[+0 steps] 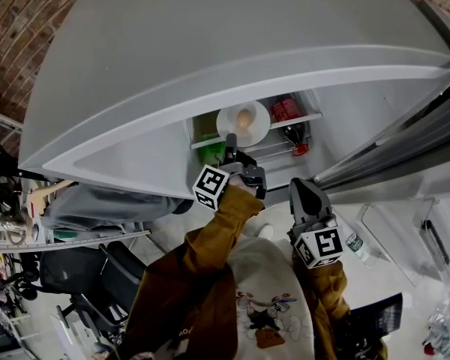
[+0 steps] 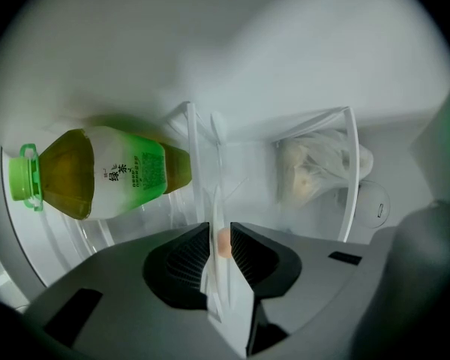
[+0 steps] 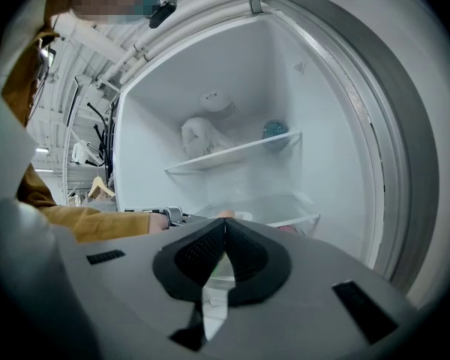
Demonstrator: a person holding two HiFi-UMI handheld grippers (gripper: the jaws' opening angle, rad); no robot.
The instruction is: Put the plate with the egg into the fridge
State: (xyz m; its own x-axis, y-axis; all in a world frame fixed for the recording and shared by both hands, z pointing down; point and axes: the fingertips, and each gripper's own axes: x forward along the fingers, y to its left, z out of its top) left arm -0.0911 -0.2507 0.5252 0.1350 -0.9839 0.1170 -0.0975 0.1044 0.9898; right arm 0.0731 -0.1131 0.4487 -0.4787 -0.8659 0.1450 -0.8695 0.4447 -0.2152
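My left gripper (image 1: 230, 142) (image 2: 220, 235) reached nearly level into the fridge (image 1: 172, 66), arm stretched forward in its mustard sleeve (image 1: 217, 231). Its dark ribbed fingers stood a little apart with the thin rim of the plate (image 1: 261, 115) (image 2: 214, 208) running edge-on between them, the gap wider than the rim. The plate was white, round and smooth, and it lay on the fridge's clear shelf (image 1: 304, 118). The pale tan egg (image 1: 244, 118) (image 2: 223, 242) sat at the plate's middle and showed through the gap between my fingers.

My right gripper (image 1: 300, 184) (image 3: 225, 222) hung back outside the fridge, beside the left and also nearly level. Its fingers were together at the tips with nothing in them.

To the left of the plate lay a plastic bottle of green tea (image 1: 206, 126) (image 2: 105, 172) on its side, with a green cap and a green-and-white label. To the right lay a red can (image 1: 286, 109) and, just below it, a dark bottle (image 1: 294, 135). Beyond the plate, behind a clear divider, slumped a crumpled translucent bag (image 2: 315, 167). From the right gripper view, the upper shelf (image 3: 232, 152) carried a white bag (image 3: 199, 133) and a round bluish thing (image 3: 274, 130) that I could not make out.
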